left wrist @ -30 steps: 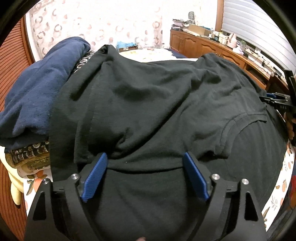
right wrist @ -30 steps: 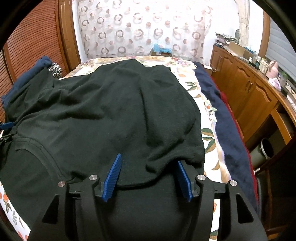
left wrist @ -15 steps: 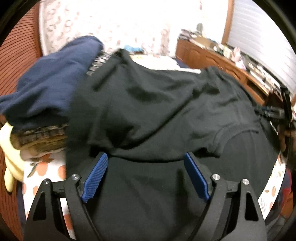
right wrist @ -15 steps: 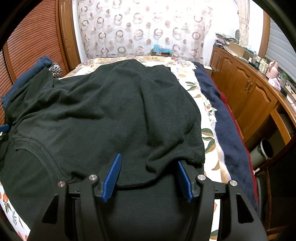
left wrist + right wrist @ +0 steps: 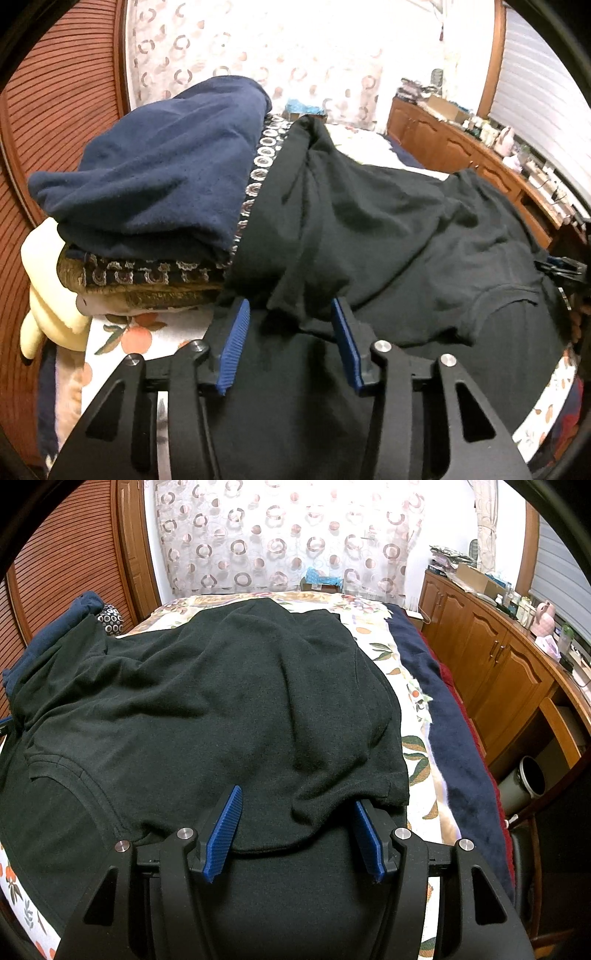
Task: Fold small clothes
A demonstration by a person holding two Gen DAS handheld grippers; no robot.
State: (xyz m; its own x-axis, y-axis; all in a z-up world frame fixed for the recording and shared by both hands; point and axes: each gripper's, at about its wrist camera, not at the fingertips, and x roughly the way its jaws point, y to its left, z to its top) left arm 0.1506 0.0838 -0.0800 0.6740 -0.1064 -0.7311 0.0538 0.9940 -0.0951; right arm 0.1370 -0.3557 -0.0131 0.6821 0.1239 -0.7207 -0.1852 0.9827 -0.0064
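Black shirt (image 5: 229, 709), seemingly half-folded

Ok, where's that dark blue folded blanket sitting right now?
In the left wrist view the navy blanket sits at upper left, on top of a patterned cushion, its right edge against the black T-shirt.

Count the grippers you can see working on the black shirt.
2. The left gripper is at the black shirt's folded edge beside the stacked bedding; the right gripper is at the shirt's edge toward the wooden cabinets. Both are open.
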